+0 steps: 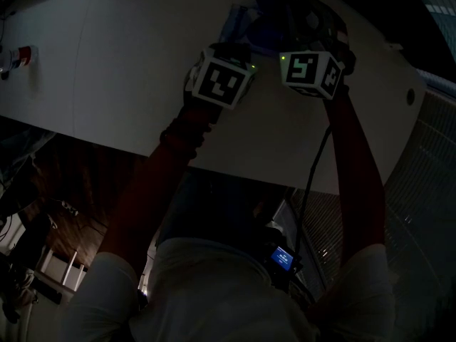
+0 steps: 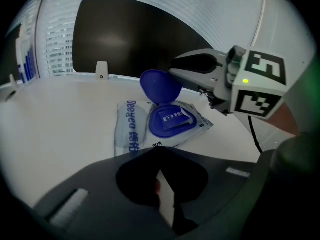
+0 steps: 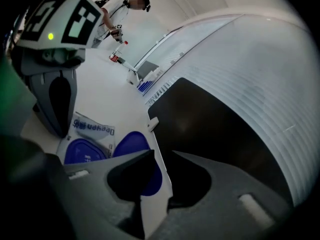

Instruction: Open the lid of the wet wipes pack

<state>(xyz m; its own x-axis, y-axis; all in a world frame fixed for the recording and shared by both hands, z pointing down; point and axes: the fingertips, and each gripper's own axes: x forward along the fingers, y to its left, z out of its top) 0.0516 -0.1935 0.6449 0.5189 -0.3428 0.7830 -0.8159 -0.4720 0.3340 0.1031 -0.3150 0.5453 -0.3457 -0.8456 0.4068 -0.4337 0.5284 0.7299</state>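
The wet wipes pack (image 2: 131, 129) lies flat on the white table (image 2: 55, 129), a pale blue pouch with a blue oval lid frame (image 2: 172, 121). Its blue lid (image 2: 160, 85) stands flipped up at the pack's far side. My right gripper (image 2: 172, 67) hovers just right of the raised lid, tips beside it; in the right gripper view its jaws (image 3: 163, 155) stand a little apart with only table edge between them, the lid (image 3: 134, 143) beyond the left jaw. My left gripper (image 2: 160, 151) is shut on nothing, just short of the pack's near edge. The head view is dark.
A small white bracket (image 2: 101, 69) sits at the table's far edge before a dark panel (image 2: 130, 34) and slatted blinds. A red-capped object (image 1: 19, 55) lies at the table's far left. A person (image 3: 120, 8) stands far off. The table's near edge (image 1: 142, 152) runs under my forearms.
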